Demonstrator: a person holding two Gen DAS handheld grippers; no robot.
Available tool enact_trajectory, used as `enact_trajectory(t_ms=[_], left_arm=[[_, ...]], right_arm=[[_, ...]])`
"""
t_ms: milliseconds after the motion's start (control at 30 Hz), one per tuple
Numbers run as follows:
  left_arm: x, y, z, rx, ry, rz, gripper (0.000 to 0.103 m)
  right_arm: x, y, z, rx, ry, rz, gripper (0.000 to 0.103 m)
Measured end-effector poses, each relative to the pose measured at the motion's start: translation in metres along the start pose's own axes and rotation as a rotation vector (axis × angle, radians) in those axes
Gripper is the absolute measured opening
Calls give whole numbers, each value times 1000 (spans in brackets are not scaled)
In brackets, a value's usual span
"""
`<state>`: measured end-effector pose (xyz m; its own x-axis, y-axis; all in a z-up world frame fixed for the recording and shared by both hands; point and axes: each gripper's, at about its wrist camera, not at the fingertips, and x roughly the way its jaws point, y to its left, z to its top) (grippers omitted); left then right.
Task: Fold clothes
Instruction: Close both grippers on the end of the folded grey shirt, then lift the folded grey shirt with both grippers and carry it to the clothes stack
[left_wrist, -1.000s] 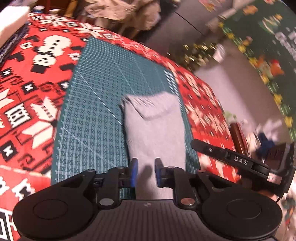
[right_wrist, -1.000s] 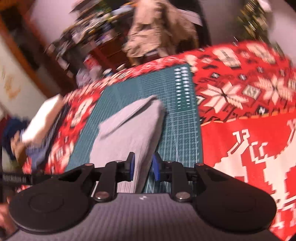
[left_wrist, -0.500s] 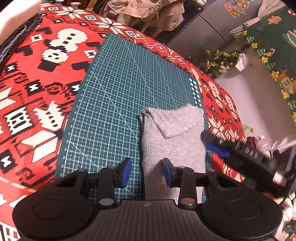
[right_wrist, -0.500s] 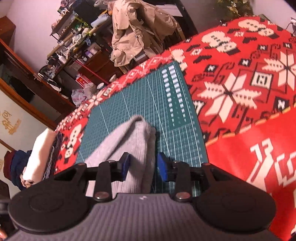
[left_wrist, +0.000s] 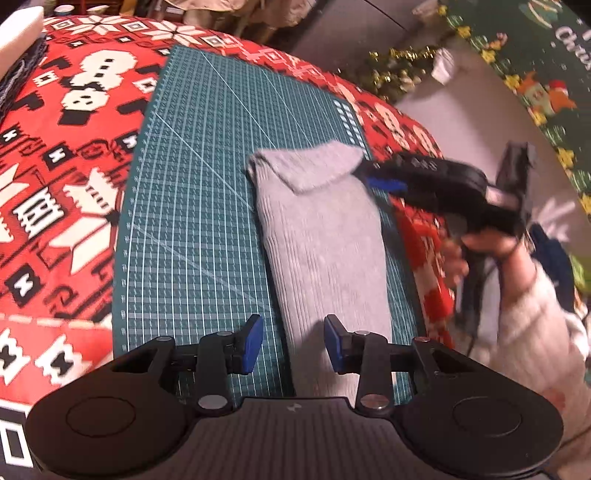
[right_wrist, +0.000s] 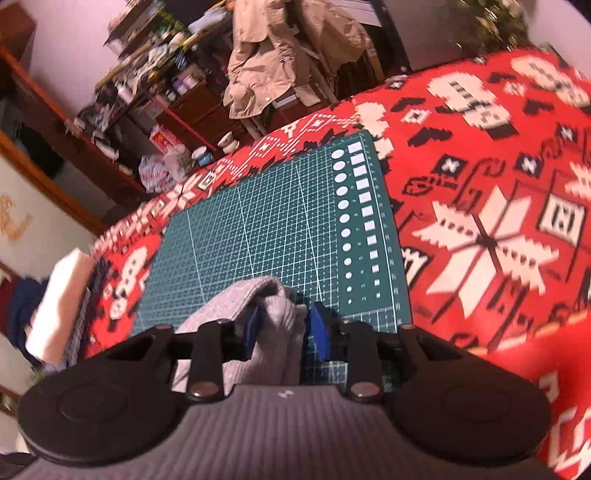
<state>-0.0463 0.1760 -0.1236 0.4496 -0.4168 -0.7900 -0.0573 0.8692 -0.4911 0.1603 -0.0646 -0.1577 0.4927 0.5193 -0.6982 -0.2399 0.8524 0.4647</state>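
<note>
Left wrist view shows one grey knitted garment (left_wrist: 325, 236) folded into a long narrow strip on the right part of one green cutting mat (left_wrist: 207, 206), which lies on a red patterned cloth (left_wrist: 55, 177). The left gripper (left_wrist: 293, 345) hangs above the strip's near end with its two blue-padded fingers spread apart; the left edge of the strip lies between them, and they hold nothing. The right gripper (left_wrist: 384, 181), blurred, reaches in from the right to the strip's far end at the folded flap, carried by one hand (left_wrist: 480, 251) with a pale sleeve (left_wrist: 532, 325).

Right wrist view has that gripper's two blue fingers (right_wrist: 317, 328) on either side of a bunched fold of the grey garment (right_wrist: 273, 321), partly spread; whether they pinch the knit I cannot tell. One stack of folded clothes (right_wrist: 59, 302), white on top, sits at the cloth's left edge. One beige coat (right_wrist: 273, 59) hangs beyond the table.
</note>
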Motion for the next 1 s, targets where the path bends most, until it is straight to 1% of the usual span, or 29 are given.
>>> enact_trajectory(t_ms=[133,200,300,367,467,500,533,567,600,633,767,900,1000], left_arm=[[1,-3,-10,10,27,0,36],[1,-4,-14,5,44,-8,36],[6,-8,-20,12,80,-3,35],[12,-8,-23,2,102,-9,33],[17,-3,-23,-36,99,-44,29],[19,-1,-22,-50,103,-52,23],[21,1,-22,-64,107,-58,15],[22,2,-22,-74,107,-62,13],[22,1,-23,-74,102,-57,9],[20,-1,-24,-64,96,-45,7],[2,-20,-25,36,32,26,6],[-26,-22,-22,61,-44,43,5],[-51,-15,-17,65,-105,58,5]], right_arm=[[-1,14,-4,-132,10,-51,25],[1,19,-7,-169,15,-45,15],[0,23,-8,-194,8,-46,12],[-2,24,-9,-197,4,-44,12],[-4,21,-10,-181,-1,-36,11],[-5,20,-10,-176,-2,-33,11],[-6,19,-10,-172,-4,-31,11],[-6,19,-10,-168,-6,-30,11],[-6,19,-10,-165,-8,-30,11],[-7,19,-10,-163,-10,-30,10],[-15,24,-5,-141,-31,-10,8],[-26,31,1,-113,-57,17,8],[-34,46,10,-120,-80,44,8]])
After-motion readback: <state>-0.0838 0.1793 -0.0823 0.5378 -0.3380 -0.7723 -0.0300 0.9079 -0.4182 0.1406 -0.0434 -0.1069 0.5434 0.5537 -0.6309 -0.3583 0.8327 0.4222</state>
